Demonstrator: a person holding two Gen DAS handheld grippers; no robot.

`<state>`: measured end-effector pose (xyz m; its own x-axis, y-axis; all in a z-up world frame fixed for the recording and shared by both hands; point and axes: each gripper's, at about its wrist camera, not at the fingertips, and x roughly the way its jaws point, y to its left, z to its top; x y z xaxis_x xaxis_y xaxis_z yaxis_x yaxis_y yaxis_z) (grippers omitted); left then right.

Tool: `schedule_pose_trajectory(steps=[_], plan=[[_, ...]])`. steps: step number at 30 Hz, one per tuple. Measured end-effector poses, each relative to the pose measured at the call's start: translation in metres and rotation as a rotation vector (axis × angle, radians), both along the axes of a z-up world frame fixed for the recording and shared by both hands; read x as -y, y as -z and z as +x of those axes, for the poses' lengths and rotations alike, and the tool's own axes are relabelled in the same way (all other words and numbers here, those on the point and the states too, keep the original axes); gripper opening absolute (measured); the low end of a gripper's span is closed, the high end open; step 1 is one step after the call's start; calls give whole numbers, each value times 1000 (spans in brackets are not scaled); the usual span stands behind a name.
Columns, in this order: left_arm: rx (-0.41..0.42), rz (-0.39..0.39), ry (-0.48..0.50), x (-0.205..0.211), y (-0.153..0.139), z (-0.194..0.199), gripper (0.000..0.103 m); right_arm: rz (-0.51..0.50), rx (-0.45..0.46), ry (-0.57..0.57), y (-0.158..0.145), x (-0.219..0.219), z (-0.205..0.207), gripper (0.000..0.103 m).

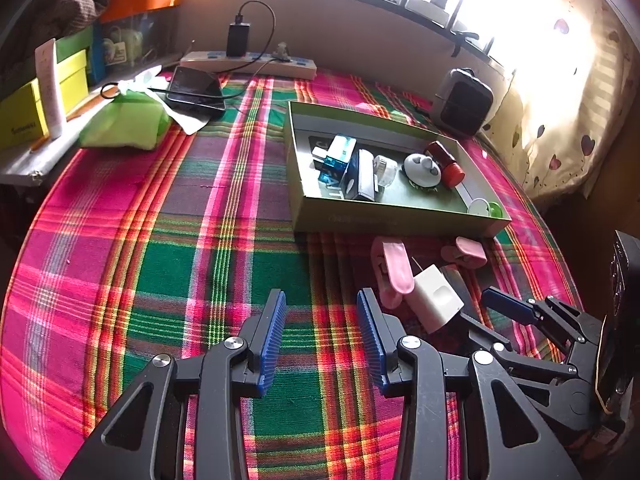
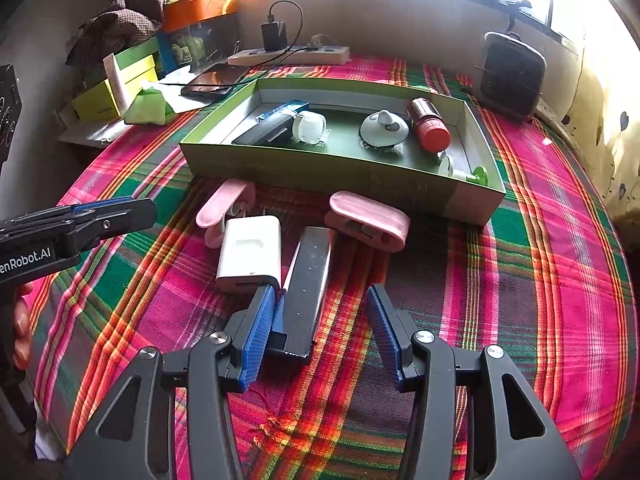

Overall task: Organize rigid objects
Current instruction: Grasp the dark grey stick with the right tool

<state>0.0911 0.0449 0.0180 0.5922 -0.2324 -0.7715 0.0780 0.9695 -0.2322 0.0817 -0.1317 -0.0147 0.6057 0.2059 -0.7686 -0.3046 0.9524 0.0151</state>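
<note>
A green cardboard box [image 2: 320,168] [image 1: 384,216] on the plaid cloth holds a red bottle [image 2: 429,125], a white round gadget [image 2: 384,128], a clear jar [image 2: 310,127], a dark box and blue packets. In front of it lie two pink clips [image 2: 366,220] [image 2: 224,208], a white charger [image 2: 250,252] [image 1: 436,298] and a dark flat bar [image 2: 306,292]. My right gripper [image 2: 320,300] is open, its jaws around the near end of the dark bar. My left gripper [image 1: 322,302] is open and empty, left of the charger.
A phone [image 1: 196,90], a power strip [image 1: 248,62] with a plugged adapter, a green pouch [image 1: 126,124] and yellow boxes [image 1: 44,100] lie at the back left. A small dark heater [image 2: 512,76] stands at the back right by the curtain.
</note>
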Motion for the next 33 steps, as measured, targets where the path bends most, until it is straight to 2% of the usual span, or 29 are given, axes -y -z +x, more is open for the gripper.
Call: schedule_pose_trajectory(steps=[5, 10, 16, 29, 33], plan=[[-7, 1, 8, 4, 1, 1, 36, -43, 33, -11, 0, -3, -2, 49], [-12, 7, 11, 9, 1, 1, 36, -34, 32, -11, 0, 2, -4, 49], [-14, 13, 25, 17, -1, 2, 36, -7, 27, -34, 0, 4, -6, 25], [-24, 5, 59, 36, 1, -3, 36, 23, 17, -135, 0, 3, -21, 24], [-31, -2, 75, 43, 2, -3, 43, 28, 16, -160, 0, 2, -27, 24]])
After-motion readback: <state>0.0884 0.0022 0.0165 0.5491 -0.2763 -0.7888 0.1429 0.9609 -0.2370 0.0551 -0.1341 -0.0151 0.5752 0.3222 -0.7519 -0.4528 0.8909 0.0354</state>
